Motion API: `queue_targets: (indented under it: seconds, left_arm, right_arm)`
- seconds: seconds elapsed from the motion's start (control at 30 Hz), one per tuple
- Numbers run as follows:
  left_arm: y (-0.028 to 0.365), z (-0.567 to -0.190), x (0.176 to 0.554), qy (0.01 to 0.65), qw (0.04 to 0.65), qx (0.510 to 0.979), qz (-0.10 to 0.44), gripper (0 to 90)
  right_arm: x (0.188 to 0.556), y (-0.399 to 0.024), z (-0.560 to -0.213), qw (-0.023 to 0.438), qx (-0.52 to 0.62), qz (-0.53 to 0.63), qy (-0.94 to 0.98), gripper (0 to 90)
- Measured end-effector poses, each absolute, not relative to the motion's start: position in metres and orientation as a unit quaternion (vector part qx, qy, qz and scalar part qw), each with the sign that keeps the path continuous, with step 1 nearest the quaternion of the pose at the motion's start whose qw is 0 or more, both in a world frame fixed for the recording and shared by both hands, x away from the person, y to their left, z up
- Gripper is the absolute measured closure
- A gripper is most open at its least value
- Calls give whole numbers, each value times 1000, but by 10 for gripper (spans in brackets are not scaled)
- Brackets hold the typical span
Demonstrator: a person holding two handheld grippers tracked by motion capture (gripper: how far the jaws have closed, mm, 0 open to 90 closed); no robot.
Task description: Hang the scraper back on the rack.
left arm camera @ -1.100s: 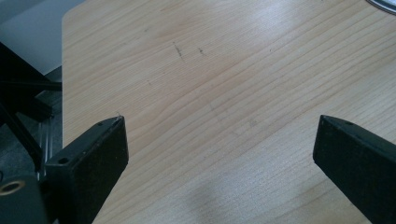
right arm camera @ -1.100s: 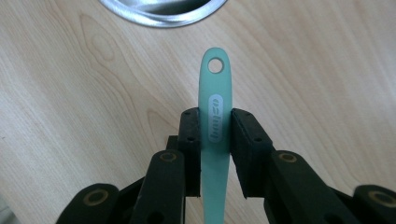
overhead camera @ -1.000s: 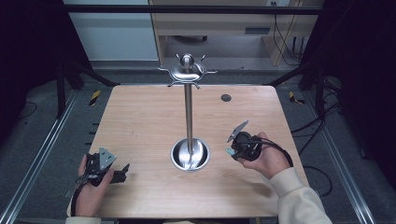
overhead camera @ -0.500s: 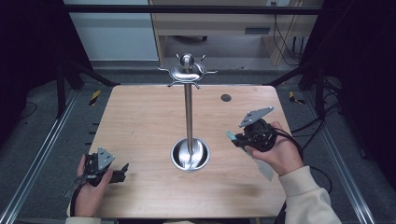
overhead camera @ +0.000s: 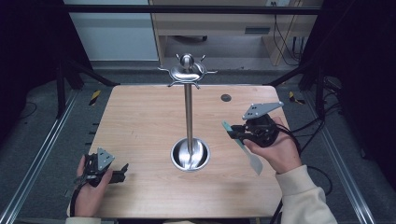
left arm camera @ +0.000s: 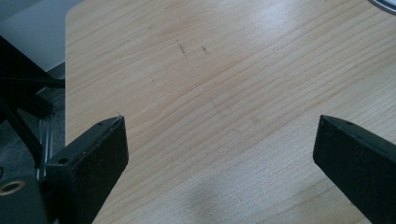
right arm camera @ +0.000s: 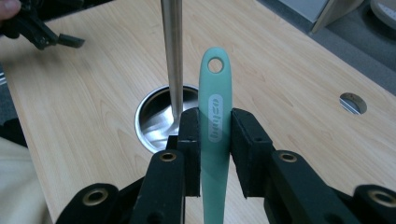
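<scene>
In the high view, a steel stand (overhead camera: 188, 112) with a round bowl-shaped base is seen at the middle of the wooden table (overhead camera: 140, 121), and a small dark hole (overhead camera: 226, 98) is seen near the far edge. The left gripper (overhead camera: 122, 171) is held low at the near left corner of the table. The right gripper (overhead camera: 232, 133) is held above the right side, to the right of the stand, and a mint green spatula (overhead camera: 247, 151) is gripped in it. In the left gripper view, the two black jaws are spread wide apart and nothing is held between them; bare wood is seen under them. In the right gripper view, the jaws are pressed closed on the spatula handle (right arm camera: 215, 116), and its end with a hanging hole is pointed toward the stand pole (right arm camera: 173, 51)
</scene>
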State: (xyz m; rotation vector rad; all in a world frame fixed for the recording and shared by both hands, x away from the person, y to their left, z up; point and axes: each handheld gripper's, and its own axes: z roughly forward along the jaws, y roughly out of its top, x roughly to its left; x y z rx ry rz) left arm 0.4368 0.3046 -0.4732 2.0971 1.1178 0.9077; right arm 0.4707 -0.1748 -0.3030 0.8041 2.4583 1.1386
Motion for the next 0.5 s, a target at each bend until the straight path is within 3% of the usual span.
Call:
queue_targets:
  seconds: [0.5]
  left_arm:
    - [305,-473,437,419,297,787,341,31]
  right_arm:
    - [469,-172,-293,159,281,435,841,743]
